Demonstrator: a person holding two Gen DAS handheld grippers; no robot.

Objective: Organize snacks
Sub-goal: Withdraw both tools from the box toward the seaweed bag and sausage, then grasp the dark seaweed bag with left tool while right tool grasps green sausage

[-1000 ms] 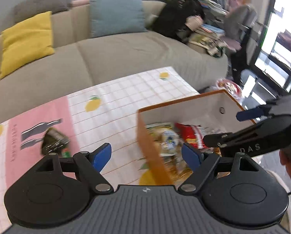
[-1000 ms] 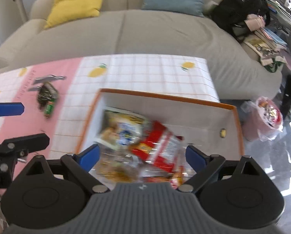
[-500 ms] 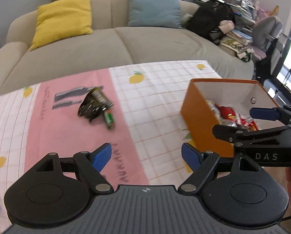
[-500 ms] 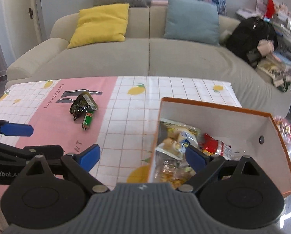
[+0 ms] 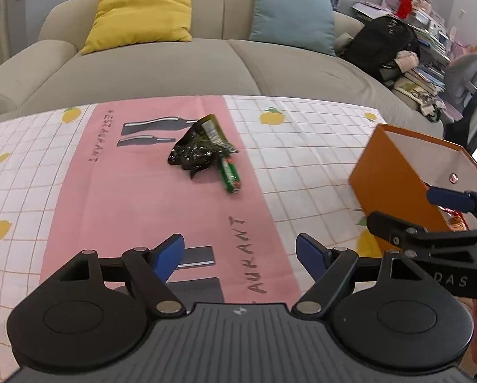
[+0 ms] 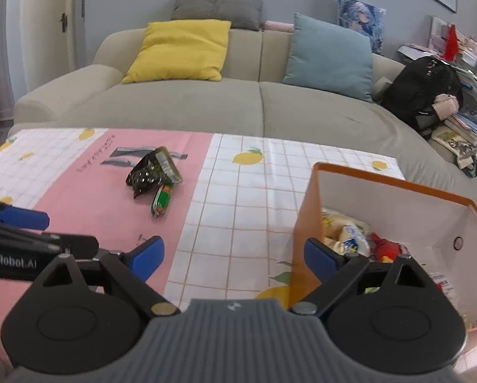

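Note:
A dark crumpled snack bag (image 5: 197,146) (image 6: 150,172) lies on the pink strip of the tablecloth, with a small green sausage stick (image 5: 229,177) (image 6: 162,199) beside it. An orange box (image 5: 395,175) (image 6: 305,223) stands at the table's right end and holds several snack packs (image 6: 350,239). My left gripper (image 5: 240,252) is open and empty, above the cloth, short of the bag. My right gripper (image 6: 233,255) is open and empty, with its right finger over the box's near left corner. Each gripper shows at the edge of the other's view.
A beige sofa (image 6: 254,105) with a yellow cushion (image 6: 177,51) and a blue cushion (image 6: 331,59) runs behind the table. A black backpack (image 6: 422,89) and stacked papers sit at the sofa's right end. The tablecloth (image 5: 302,166) has lemon prints.
Both grippers have pulled back and swung left, away from the box interior. The dark bag and sausage stick are now near the middle of the left view. Both grippers stay open.

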